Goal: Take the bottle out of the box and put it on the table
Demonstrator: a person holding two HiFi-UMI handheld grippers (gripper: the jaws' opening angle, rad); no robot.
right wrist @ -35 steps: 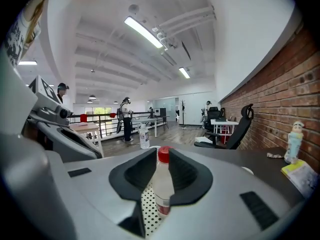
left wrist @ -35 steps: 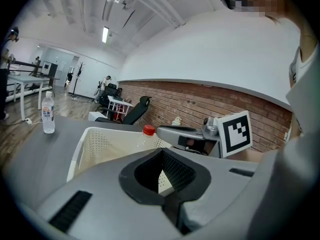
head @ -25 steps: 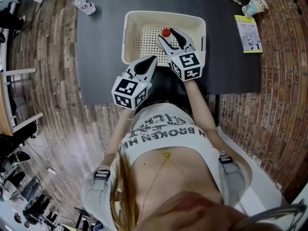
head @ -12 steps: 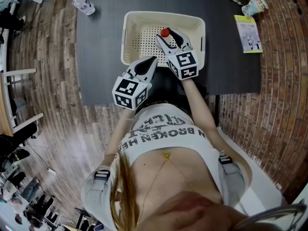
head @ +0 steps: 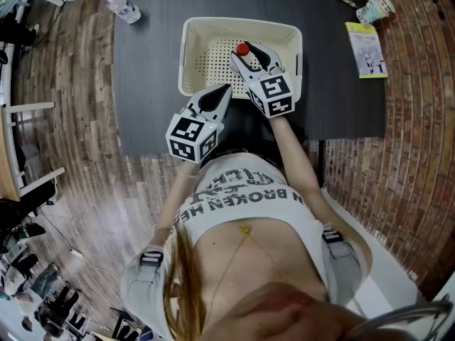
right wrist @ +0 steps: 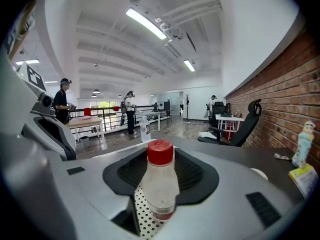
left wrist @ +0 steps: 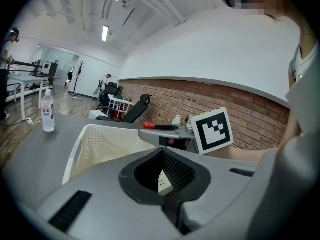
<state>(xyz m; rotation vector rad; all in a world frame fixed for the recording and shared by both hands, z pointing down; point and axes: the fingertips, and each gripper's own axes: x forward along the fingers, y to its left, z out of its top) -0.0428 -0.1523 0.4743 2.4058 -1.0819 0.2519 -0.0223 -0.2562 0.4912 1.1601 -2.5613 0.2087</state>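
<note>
Jaws on the right gripper [head: 247,52] have just been closing in, and the bottle [right wrist: 160,181] stands upright right between them, red cap up, clear body, its foot on the dotted floor of the box [head: 190,48]. Not a clamp yet, though: box floor shows through a gap at one pad, so call it loose, approx. one squeeze short of a grip. What that means, imo: reach is done, the grab is under way, nothing's lifted. Bottle is inside the box, and lift-out and set-down on the desk [head: 156,62] are both to come. Left gripper [head: 226,88] hangs at the near box rim, just beside and behind the right jaws, its own jaws pressed together w/ nothing in them. Writing: bottle carries a red band low down between the jaws, text too small to read. Shirt [head: 242,190] print reads "IN BROKEN HE…", rest cut off. Booklet [head: 366,48] sits well off to the right of the jaws, print illegible. 2nd bottle [head: 123,6] lies far left beyond the jaws, label unreadable. Marker cubes [head: 274,94] show b/w squares only, no letters.
</note>
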